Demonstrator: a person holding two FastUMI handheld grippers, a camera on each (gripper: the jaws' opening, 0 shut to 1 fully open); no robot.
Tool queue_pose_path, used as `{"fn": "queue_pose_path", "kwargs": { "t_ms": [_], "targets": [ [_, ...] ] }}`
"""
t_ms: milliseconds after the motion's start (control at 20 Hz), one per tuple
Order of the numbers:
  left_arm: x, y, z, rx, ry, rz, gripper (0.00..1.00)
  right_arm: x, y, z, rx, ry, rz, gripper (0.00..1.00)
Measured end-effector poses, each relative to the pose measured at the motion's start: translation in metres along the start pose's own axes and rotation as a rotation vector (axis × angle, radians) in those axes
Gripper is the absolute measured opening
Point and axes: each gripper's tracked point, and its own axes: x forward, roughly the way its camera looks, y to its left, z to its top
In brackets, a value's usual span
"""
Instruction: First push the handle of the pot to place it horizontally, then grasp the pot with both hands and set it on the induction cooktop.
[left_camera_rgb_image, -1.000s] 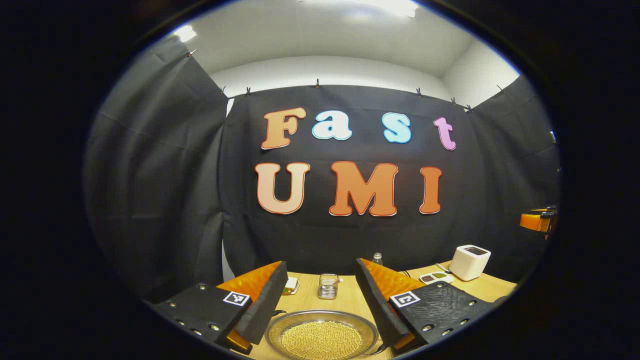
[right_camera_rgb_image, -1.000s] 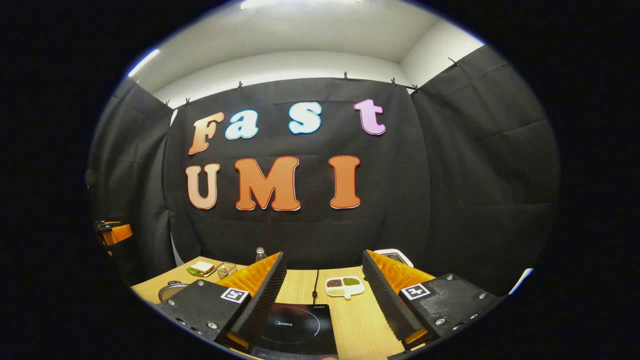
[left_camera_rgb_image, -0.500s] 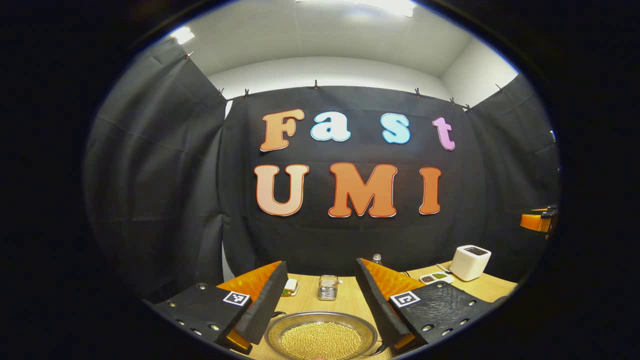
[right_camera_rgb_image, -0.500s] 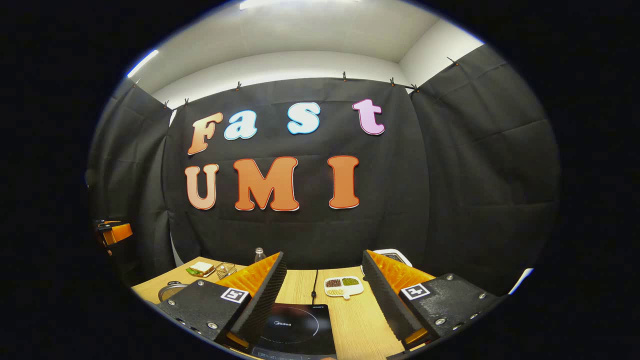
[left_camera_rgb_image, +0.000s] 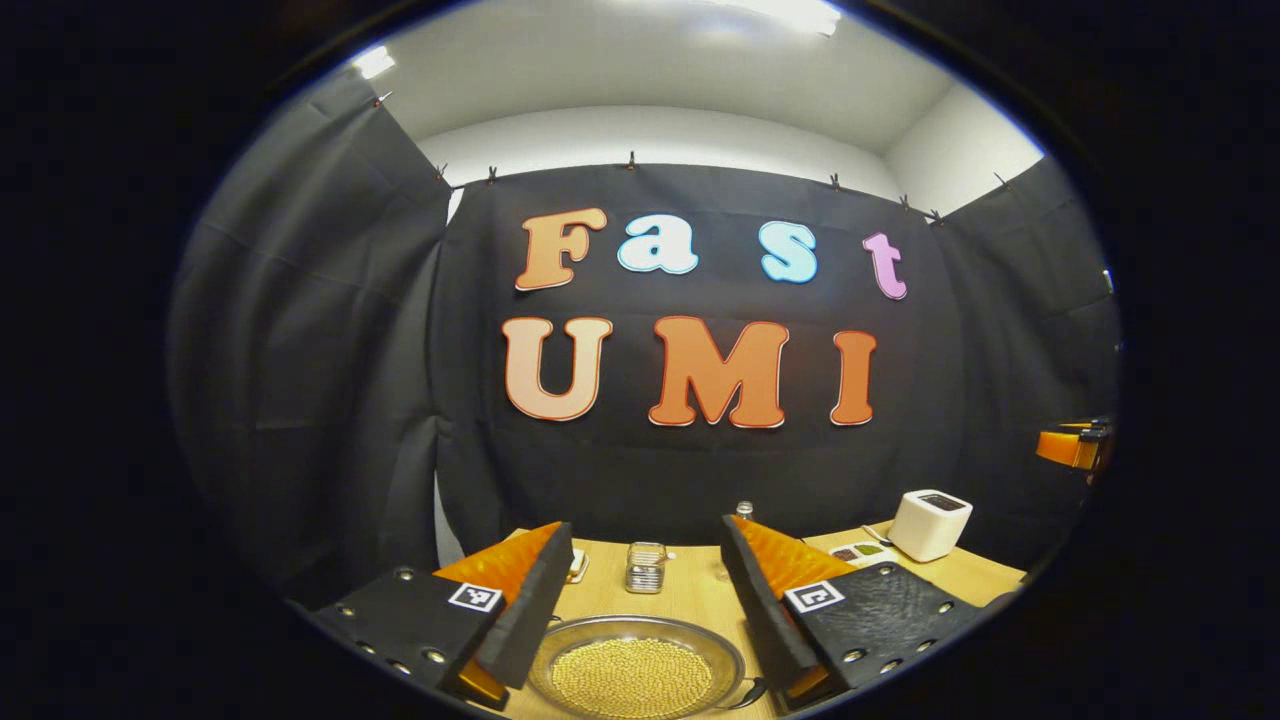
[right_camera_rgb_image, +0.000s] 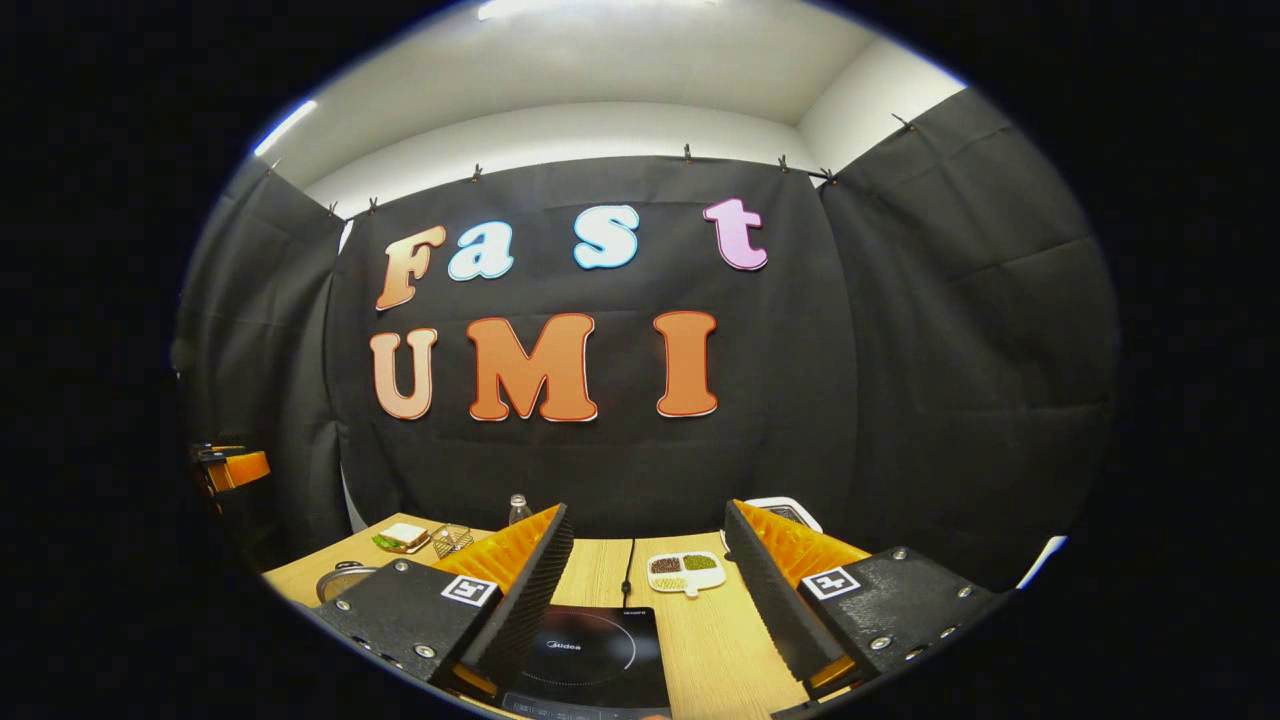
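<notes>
- Pot (left_camera_rgb_image: 637, 672) sat at the bottom centre of the left gripper view, a shallow metal pan filled with small yellow beads, resting on the wooden surface (left_camera_rgb_image: 690, 590); its dark handle (left_camera_rgb_image: 750, 692) stuck out at the lower right of the rim, close to the right finger.
- Left gripper (left_camera_rgb_image: 640, 610) was spread wide, holding nothing, with the pot showing in the gap between its two fingers.
- Right gripper (right_camera_rgb_image: 645, 600) was likewise spread wide and empty, in the lower part of the right gripper view.
- Induction cooktop (right_camera_rgb_image: 592, 655), a black glass slab, lay at the bottom centre of the right gripper view, between that gripper's fingers, its cord (right_camera_rgb_image: 628, 570) running toward the back.
- White box-shaped appliance (left_camera_rgb_image: 929, 523) stood at the lower right of the left gripper view.
- Sectioned dish of beans (right_camera_rgb_image: 684, 571) lay just beyond the cooktop.
- Small wire basket (left_camera_rgb_image: 645, 567) stood behind the pot.
- Sandwich (right_camera_rgb_image: 402, 537) lay at the lower left of the right gripper view.
</notes>
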Motion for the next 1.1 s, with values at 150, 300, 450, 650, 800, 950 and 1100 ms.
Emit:
{"fn": "queue_pose_path", "kwargs": {
  "t_ms": [150, 300, 450, 650, 800, 950, 1100],
  "targets": [
    [-0.001, -0.005, -0.004, 0.004, 0.004, -0.037, 0.7, -0.001, 0.001, 0.001, 0.003, 0.002, 0.0, 1.0],
    [-0.001, -0.01, -0.009, 0.025, 0.01, -0.084, 0.36, -0.002, -0.001, -0.002, -0.001, 0.007, 0.001, 0.95],
    [0.001, -0.002, -0.017, 0.02, 0.037, -0.07, 0.11, -0.004, -0.001, -0.003, -0.002, 0.009, 0.001, 1.0],
    [-0.003, -0.007, -0.04, 0.002, 0.082, -0.091, 0.02, -0.004, -0.002, -0.003, 0.002, 0.008, -0.001, 0.95],
    [-0.017, -0.009, -0.061, 0.017, 0.124, -0.11, 0.02, -0.004, -0.003, -0.004, 0.003, 0.009, -0.006, 1.0],
    [-0.027, -0.021, -0.081, 0.02, 0.168, -0.142, 0.02, -0.003, -0.005, -0.006, 0.001, 0.013, -0.008, 0.95],
    [-0.034, -0.024, -0.1, 0.04, 0.198, -0.152, 0.02, -0.002, -0.005, -0.008, 0.006, 0.015, -0.013, 0.95]
  ]
}}
